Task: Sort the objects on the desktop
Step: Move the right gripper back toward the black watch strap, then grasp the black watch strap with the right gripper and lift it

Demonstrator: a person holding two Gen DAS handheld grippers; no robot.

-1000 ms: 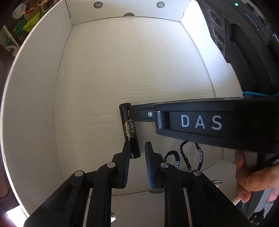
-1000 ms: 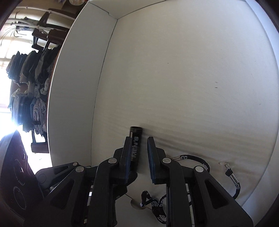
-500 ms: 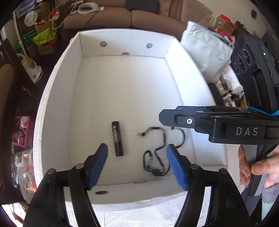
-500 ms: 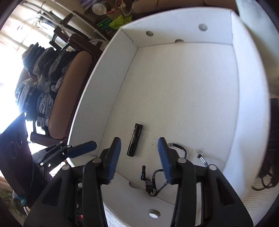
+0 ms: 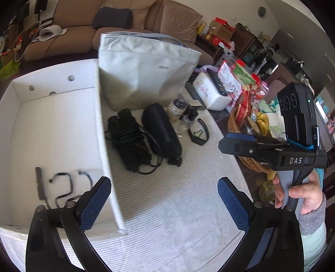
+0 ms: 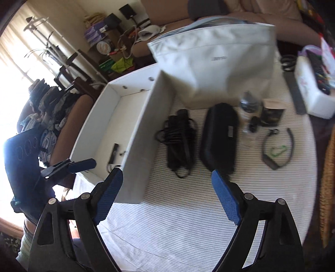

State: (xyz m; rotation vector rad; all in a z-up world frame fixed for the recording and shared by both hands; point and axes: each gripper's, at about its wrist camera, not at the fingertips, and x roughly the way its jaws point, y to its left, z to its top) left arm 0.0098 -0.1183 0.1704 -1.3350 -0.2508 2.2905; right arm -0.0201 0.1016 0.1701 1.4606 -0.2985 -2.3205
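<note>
A white box (image 5: 103,134) (image 6: 142,134) stands on the left of the striped tablecloth. Inside it lie a black tube (image 5: 39,186) (image 6: 114,153) and a black lanyard (image 5: 65,186). To its right lie a black cable bundle (image 5: 127,142) (image 6: 180,138), a black zip case (image 5: 161,134) (image 6: 219,138), a small bottle (image 5: 178,108) (image 6: 249,108) and a dark wristband (image 5: 199,134) (image 6: 276,146). My left gripper (image 5: 164,200) is open and empty above the cloth by the box's right wall. My right gripper (image 6: 167,196) is open and empty, raised in front of the items.
A grey-white fabric bag (image 5: 146,71) (image 6: 215,60) stands behind the items. A white tissue box with a remote (image 5: 211,92) (image 6: 314,92) and a wicker basket with bananas (image 5: 251,129) sit at the right. A sofa (image 5: 125,18) is behind.
Both grippers have let go of the tube and lanyard in the box, opened wide, risen out of it and swung right over the cloth.
</note>
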